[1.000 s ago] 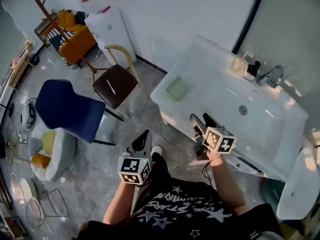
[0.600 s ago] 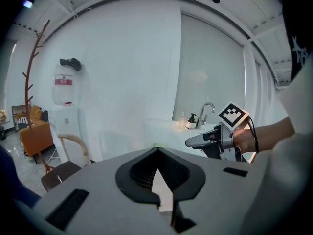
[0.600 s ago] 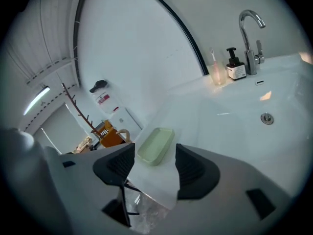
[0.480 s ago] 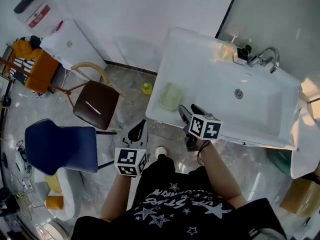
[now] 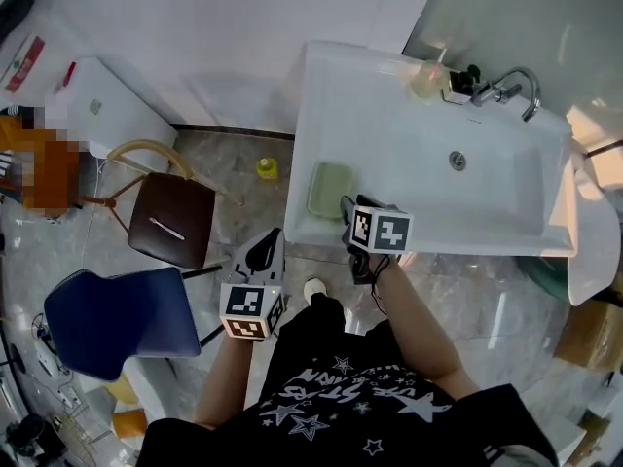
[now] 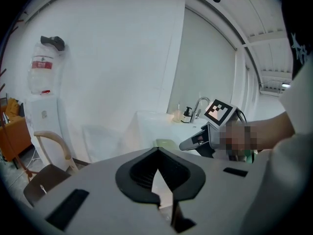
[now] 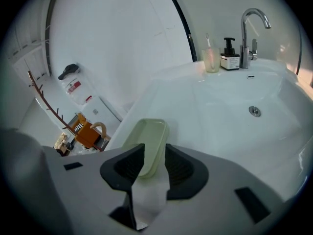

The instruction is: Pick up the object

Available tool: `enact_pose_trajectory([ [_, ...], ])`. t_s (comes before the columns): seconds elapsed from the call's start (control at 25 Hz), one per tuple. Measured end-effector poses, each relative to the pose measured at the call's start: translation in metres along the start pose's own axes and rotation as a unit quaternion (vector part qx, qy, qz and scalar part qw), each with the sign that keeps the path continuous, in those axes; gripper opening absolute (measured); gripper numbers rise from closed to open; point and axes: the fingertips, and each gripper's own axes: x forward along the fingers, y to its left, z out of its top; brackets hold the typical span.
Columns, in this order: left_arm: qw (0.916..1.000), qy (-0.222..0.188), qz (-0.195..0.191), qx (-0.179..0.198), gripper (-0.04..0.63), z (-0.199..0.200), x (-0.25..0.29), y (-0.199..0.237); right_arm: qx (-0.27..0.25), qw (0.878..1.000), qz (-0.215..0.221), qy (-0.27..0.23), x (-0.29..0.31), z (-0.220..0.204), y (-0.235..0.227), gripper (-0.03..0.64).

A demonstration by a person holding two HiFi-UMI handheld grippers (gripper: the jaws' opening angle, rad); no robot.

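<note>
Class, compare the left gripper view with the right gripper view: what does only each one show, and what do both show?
Only the left gripper view: the right gripper seen from outside in the person's hand, and the left gripper with jaw tips together. Only the right gripper view: the drain, and the right jaws closing with the near end of the dish between them. Both: sink, tap, dish.

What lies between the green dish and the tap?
Only the white sink basin, bare but for its drain; the right gripper view shows it.
</note>
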Motion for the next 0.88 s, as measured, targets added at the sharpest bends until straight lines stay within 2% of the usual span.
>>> enact_pose_trajectory([
  [0.2,0.9997,0.011,-0.02,-0.001,0.014,-0.004,0.012,0.006,-0.023,0.999,-0.029,0.036,0.013,-0.003,0.0,0.124],
  [0.44,0.9997,0.01,-0.024,-0.002,0.015,-0.001,0.019,0.003,-0.038,0.996,-0.042,0.072,0.022,-0.007,-0.005,0.112],
  [0.6,0.9995,0.015,-0.028,-0.001,0.014,-0.002,0.021,0.001,-0.049,0.989,-0.059,0.125,0.022,-0.018,-0.006,0.107],
  [0.72,0.9994,0.017,-0.029,0.0,0.014,-0.002,0.021,0.001,-0.048,0.991,-0.053,0.116,0.026,-0.014,-0.007,0.097],
  [0.8,0.9995,0.018,-0.027,0.0,0.014,-0.002,0.021,0.001,-0.037,0.987,-0.064,0.142,0.019,-0.022,-0.011,0.089],
  [0.88,0.9994,0.025,-0.026,-0.002,0.014,-0.004,0.02,0.001,-0.034,0.988,-0.064,0.139,0.02,-0.021,-0.013,0.08],
])
